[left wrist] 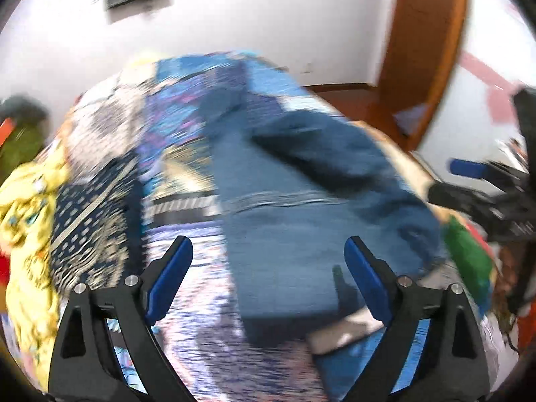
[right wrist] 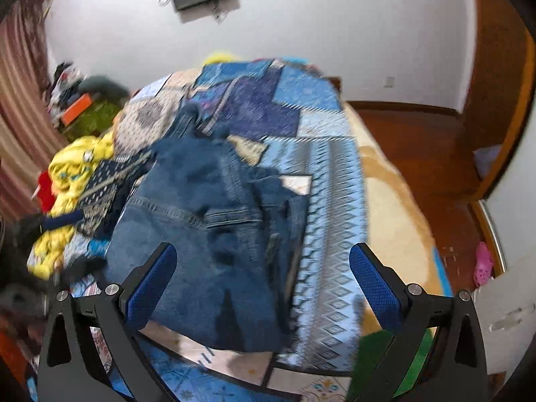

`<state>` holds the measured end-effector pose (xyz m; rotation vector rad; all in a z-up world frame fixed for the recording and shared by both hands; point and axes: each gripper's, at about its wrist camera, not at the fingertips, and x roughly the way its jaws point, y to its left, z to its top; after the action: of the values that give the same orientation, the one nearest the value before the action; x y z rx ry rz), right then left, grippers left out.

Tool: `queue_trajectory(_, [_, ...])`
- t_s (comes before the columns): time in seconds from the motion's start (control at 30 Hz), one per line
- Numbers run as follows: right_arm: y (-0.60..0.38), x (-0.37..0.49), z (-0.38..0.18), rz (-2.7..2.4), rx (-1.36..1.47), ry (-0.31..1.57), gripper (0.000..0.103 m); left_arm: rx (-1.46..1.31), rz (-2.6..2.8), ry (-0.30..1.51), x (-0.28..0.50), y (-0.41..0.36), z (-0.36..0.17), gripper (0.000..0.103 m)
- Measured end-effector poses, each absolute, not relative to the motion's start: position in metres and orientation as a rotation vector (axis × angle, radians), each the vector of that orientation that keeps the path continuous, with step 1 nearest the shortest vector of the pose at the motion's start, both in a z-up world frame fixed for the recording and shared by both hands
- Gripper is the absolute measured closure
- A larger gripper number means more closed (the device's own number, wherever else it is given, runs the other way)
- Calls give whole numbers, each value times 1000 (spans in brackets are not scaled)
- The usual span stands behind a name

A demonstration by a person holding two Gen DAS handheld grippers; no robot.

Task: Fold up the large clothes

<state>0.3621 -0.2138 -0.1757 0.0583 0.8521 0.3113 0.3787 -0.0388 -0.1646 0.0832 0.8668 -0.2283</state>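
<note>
Jaws of both grippers, left (left wrist: 268,258) and right (right wrist: 263,264), gape empty; jeans (right wrist: 207,234) lie just ahead, running near-to-far on the bed (right wrist: 392,207).

I see the jeans (right wrist: 207,234) lying on the bedspread (right wrist: 321,181), a clothes pile (right wrist: 77,171) to their left, the wall (right wrist: 335,26) behind.
</note>
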Motion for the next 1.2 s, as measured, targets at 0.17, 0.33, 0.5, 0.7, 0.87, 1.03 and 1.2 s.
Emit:
queue_trajectory(0.17, [-187, 399, -191, 391, 34, 928, 1, 41, -118, 925, 404, -9, -195, 11])
queue_trajectory(0.33, [-191, 434, -208, 322, 65, 967, 1, 50, -78, 910, 400, -5, -214, 2])
queue_trajectory(0.5, [-235, 445, -224, 56, 88, 942, 2, 47, -99, 911, 399, -2, -217, 0])
queue_trajectory(0.7, [-264, 414, -222, 98, 204, 958, 2, 27, -104, 914, 398, -1, -218, 0])
queue_trajectory(0.87, [-247, 376, -203, 227, 147, 927, 1, 28, -83, 916, 393, -3, -217, 0])
queue_trajectory(1.03, [-228, 355, -218, 281, 59, 967, 1, 28, -67, 906, 385, -2, -214, 0])
queue_trajectory(1.2, [-241, 345, -253, 284, 94, 1046, 0, 13, -70, 907, 375, 3, -214, 0])
